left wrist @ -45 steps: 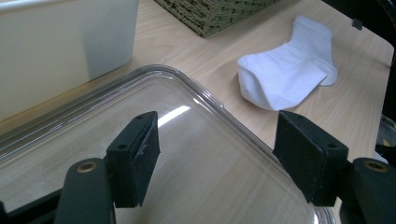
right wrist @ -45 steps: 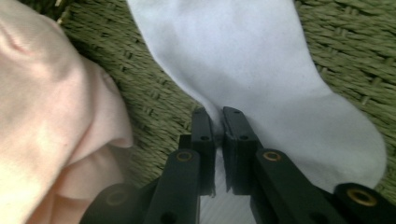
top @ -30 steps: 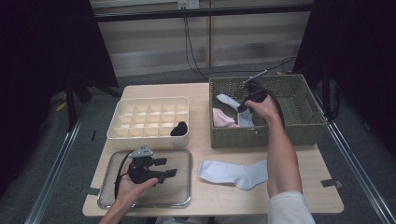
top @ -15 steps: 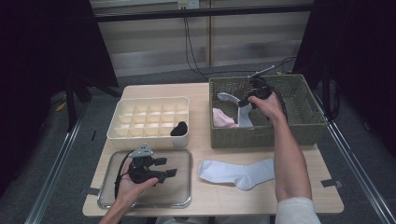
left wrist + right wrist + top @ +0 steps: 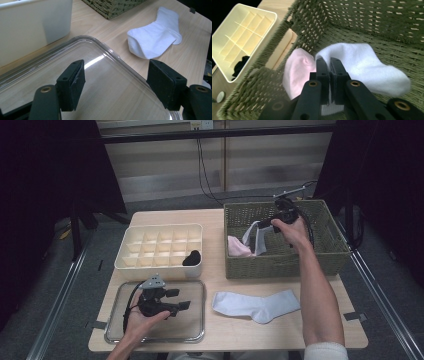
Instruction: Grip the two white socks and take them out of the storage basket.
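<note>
The white sock (image 5: 362,67) hung pinched in the right gripper (image 5: 266,223), whose jaws were clenched on a fold of its fabric, inside the basket (image 5: 330,251) and lifted partly off its floor. In the right gripper view the sock's body bulged to one side of the jaws, soft and ribless, with a rounded toe.

A pink sock (image 5: 298,72) lay touching the white one, just beside the jaws. The likeliest fault, as I judged it, was the pink sock riding up with the white one, since knit clings to knit. A thin pinch could also slip, for the grip held only an edge of limp cloth. A trailing end might snag on the coarse woven rim of the basket as it came out.

The basket was olive wicker, rough, rectangular and deep. Left of it stood a cream plastic organiser (image 5: 160,247) with a grid of small cells; one cell nearest the basket held a dark rolled sock (image 5: 192,257). In front of the basket another white sock (image 5: 257,304) lay flat on the pale wooden table (image 5: 220,335). Farther from the basket, the left gripper (image 5: 182,305) rested over a clear, glossy tray (image 5: 192,336), its jaws released with nothing between them.
</note>
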{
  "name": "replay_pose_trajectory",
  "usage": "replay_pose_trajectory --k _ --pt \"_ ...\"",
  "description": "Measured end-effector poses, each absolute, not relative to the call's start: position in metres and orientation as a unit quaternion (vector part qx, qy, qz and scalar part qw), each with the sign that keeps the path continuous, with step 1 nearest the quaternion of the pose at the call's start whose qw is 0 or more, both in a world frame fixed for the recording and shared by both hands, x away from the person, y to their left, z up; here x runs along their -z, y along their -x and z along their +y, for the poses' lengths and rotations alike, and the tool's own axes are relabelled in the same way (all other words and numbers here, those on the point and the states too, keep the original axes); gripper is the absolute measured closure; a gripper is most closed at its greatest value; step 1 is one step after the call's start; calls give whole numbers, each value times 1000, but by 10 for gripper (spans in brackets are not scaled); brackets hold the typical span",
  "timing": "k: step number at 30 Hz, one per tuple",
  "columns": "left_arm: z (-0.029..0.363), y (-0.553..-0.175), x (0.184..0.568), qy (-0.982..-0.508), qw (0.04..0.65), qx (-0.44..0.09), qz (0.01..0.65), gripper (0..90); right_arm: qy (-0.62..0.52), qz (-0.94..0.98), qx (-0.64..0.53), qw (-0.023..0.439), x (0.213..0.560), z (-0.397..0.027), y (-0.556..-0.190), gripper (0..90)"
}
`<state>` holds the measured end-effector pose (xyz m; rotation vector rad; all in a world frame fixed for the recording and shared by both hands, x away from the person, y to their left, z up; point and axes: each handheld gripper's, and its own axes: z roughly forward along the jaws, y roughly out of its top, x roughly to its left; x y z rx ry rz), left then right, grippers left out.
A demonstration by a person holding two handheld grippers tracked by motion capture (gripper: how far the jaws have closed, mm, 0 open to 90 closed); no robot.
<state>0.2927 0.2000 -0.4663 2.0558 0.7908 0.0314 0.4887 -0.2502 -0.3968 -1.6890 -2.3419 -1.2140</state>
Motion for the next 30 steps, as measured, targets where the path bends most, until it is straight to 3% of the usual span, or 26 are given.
replay_pose_trajectory --k 30 --pt "196 -292 469 -833 457 -12 312 291 503 -722 474 -22 364 -256 -458 869"
